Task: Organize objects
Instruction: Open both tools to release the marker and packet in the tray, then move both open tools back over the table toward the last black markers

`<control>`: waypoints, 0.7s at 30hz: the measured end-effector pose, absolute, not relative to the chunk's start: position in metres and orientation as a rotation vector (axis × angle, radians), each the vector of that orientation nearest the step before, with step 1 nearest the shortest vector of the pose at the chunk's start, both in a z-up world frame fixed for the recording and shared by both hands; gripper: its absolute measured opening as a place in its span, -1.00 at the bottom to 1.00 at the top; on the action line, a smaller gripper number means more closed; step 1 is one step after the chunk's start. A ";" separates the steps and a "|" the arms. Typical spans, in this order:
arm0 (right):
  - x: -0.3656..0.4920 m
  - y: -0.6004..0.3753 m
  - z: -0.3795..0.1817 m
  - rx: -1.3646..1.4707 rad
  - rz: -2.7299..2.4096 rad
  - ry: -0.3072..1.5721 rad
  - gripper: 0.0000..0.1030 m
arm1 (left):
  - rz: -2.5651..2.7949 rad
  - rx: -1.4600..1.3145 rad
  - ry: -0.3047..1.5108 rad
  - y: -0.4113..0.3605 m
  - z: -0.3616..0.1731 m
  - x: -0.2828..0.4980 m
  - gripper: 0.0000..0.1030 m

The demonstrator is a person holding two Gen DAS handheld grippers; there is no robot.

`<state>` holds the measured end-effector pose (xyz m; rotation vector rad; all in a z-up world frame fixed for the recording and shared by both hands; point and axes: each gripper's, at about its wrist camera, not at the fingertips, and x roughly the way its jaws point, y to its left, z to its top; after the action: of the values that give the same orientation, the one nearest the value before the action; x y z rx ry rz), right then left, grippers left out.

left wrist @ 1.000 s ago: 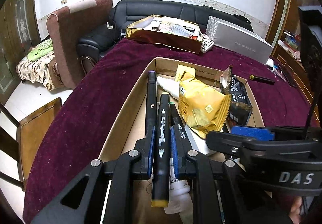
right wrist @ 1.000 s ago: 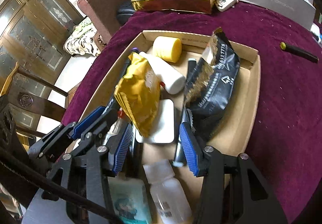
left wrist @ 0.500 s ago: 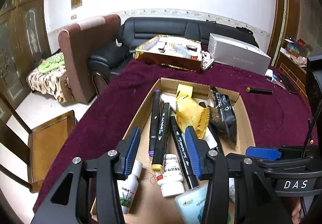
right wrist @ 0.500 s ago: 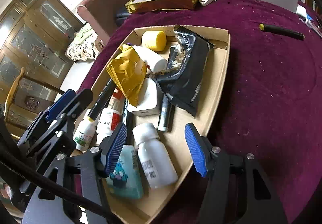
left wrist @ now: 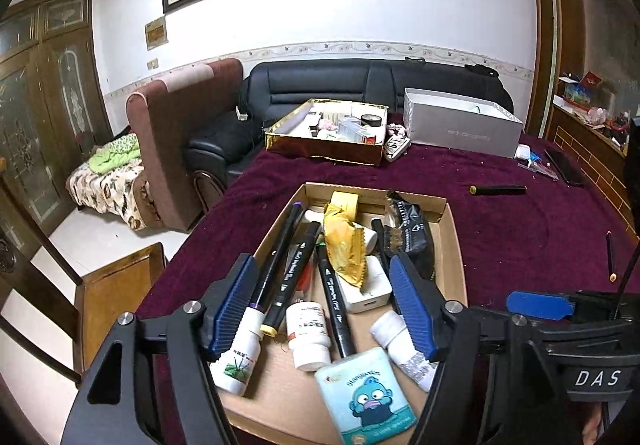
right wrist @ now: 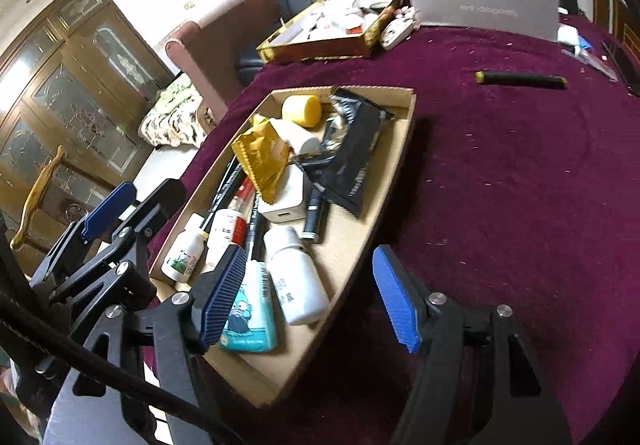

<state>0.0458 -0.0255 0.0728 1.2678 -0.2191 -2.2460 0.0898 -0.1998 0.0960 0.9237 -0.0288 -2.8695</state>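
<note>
**Both claws hang open above the filled box**

The cardboard box (left wrist: 454, 245) sits on the maroon tablecloth (right wrist: 520, 173), crowded with markers (left wrist: 298, 269), a gold packet (left wrist: 344, 245), a black packet (left wrist: 412, 241) and white bottles (left wrist: 308, 337). The left gripper (left wrist: 324, 309) hovers over its near end, jaws just parted, holding nothing. The right gripper (right wrist: 308, 293) straddles the box's near right edge, jaws likewise widened and empty. A lone black marker (right wrist: 520, 79) lies towards the table's far right edge.

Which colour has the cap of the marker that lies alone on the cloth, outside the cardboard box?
Yellow; the marker body is black. Right wrist view shows it best.
</note>
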 end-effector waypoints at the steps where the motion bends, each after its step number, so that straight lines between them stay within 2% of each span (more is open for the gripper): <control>1: 0.047 -0.022 0.074 1.260 -2.256 -0.218 0.29 | -2.870 0.918 -0.038 -0.197 0.097 0.091 0.25; 3: 0.051 -0.012 0.076 1.240 -2.283 -0.225 0.29 | -2.863 0.903 -0.068 -0.190 0.099 0.093 0.46; 4: 0.052 -0.009 0.077 1.234 -2.290 -0.228 0.29 | -2.865 0.892 -0.077 -0.187 0.100 0.095 0.48; 14: 0.059 0.049 0.076 1.209 -2.386 -0.301 0.36 | -2.943 0.873 -0.044 -0.158 0.112 0.105 0.49; 21: 0.053 0.124 0.070 1.241 -2.486 -0.425 0.35 | -2.990 0.916 -0.165 -0.112 0.111 0.100 0.49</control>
<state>0.0526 0.1238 0.0697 1.2414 -0.4251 -2.4858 0.1002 -0.1116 0.1107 0.9158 -0.1655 -2.9896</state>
